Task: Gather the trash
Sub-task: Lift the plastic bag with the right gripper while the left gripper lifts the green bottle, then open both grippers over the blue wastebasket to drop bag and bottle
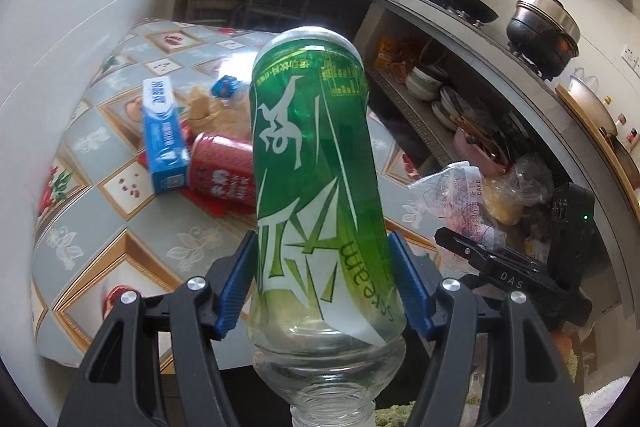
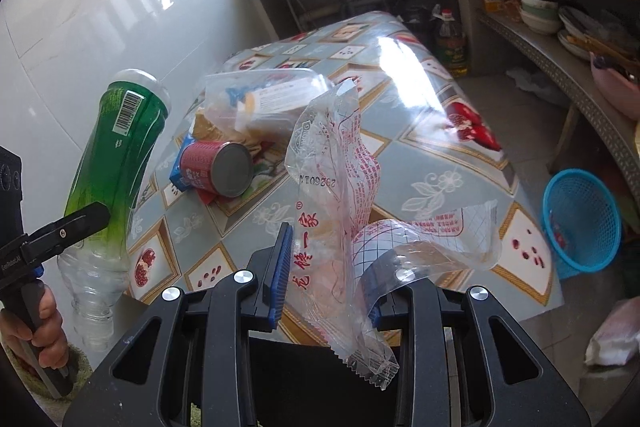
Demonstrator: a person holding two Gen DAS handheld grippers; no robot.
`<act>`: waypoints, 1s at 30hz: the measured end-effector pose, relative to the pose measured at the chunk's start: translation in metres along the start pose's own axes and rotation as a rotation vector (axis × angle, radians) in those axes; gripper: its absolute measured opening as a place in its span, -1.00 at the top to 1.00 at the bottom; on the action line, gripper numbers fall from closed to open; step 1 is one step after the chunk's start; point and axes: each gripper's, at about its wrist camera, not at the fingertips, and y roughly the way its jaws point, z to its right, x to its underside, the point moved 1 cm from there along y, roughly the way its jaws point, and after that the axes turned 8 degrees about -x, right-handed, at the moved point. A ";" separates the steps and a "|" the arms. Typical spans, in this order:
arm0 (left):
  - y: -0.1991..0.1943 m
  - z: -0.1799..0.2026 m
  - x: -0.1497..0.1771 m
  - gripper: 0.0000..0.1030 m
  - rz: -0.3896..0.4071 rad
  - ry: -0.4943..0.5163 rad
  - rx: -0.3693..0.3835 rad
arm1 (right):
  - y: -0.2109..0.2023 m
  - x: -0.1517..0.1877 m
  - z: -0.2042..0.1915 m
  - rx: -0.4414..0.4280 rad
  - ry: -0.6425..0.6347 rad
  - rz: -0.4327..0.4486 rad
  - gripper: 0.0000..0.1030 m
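Currently | left gripper (image 1: 324,291) clamps green-labelled clear plastic bottle (image 1: 316,155), cap-end near, clear of table | right gripper (image 2: 328,275) pinches crinkled transparent wrapper (image 2: 340,195), for binning

Can (image 2: 218,167) on table (image 2: 440,163), box (image 1: 165,135) beside.

Both grippers, the left gripper (image 1: 324,287) and the right gripper (image 2: 332,271), have black plastic frames, ribbed blue finger pads (image 1: 236,291) and silver round screws (image 2: 245,276); white lettering marks the left one at nine o'clock.
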 end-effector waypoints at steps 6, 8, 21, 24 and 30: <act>0.031 0.069 -0.026 -0.23 -0.049 0.140 0.124 | -0.044 0.000 0.043 0.067 0.091 0.105 0.43; 0.044 0.096 -0.036 -0.23 -0.077 0.189 0.169 | -0.061 0.001 0.063 0.100 0.130 0.139 0.43; 0.162 0.294 -0.062 -0.23 -0.313 0.463 0.365 | -0.112 0.027 0.214 0.284 0.430 0.213 0.43; 0.210 0.329 -0.063 -0.23 -0.409 0.480 0.359 | -0.098 0.029 0.250 0.306 0.472 0.191 0.42; 0.309 0.391 -0.053 -0.23 -0.533 0.512 0.289 | -0.050 0.032 0.328 0.335 0.560 0.117 0.41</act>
